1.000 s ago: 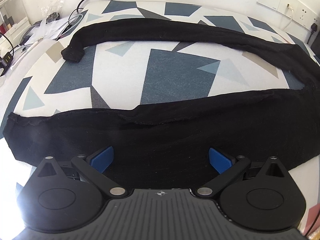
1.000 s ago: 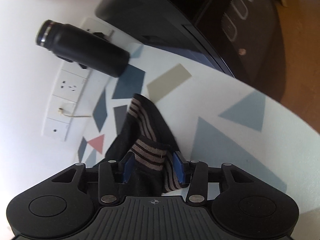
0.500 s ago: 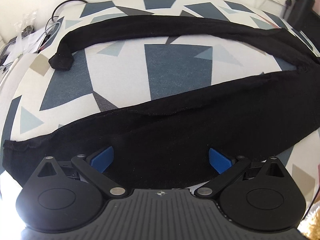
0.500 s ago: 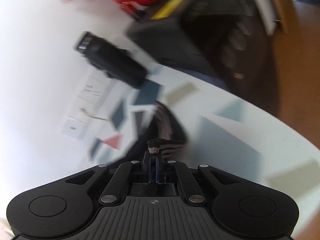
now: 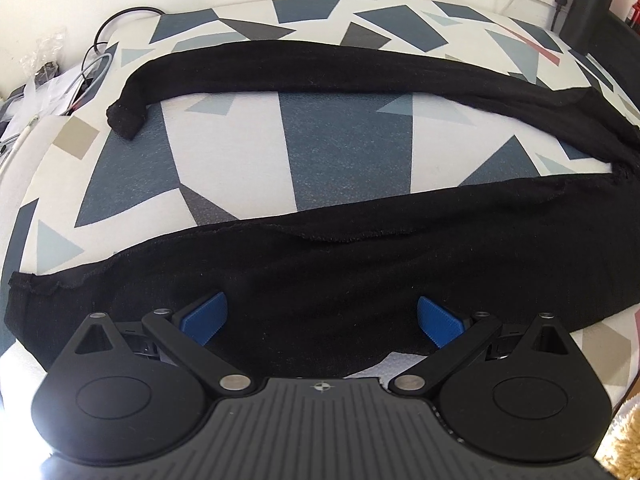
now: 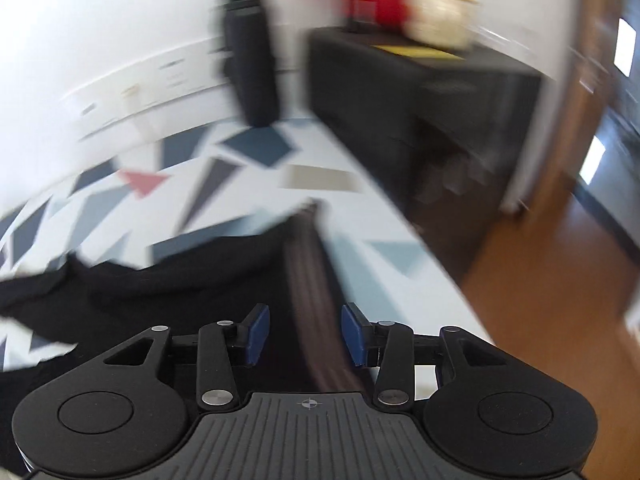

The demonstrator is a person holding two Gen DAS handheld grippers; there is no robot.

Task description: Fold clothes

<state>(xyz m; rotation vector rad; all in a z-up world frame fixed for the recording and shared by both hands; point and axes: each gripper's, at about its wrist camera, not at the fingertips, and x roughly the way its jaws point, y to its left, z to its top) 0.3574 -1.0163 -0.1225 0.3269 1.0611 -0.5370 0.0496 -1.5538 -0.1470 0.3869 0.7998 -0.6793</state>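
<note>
My left gripper (image 5: 320, 320) sits low over the near band of the black garment (image 5: 360, 264), jaws spread wide, blue pads clear of the cloth on either side. The garment lies on the desk (image 5: 340, 152) with its geometric-print cover: one long strip arcs across the far side, ending in a bunched cuff (image 5: 124, 118) at left, and joins the near band at right. My right gripper (image 6: 304, 334) has its jaws apart, straddling a striped section of fabric (image 6: 308, 276) without pinching it that I can see. This view is motion-blurred. A dark bottle (image 6: 250, 52) stands at the desk's far edge near wall sockets.
</note>
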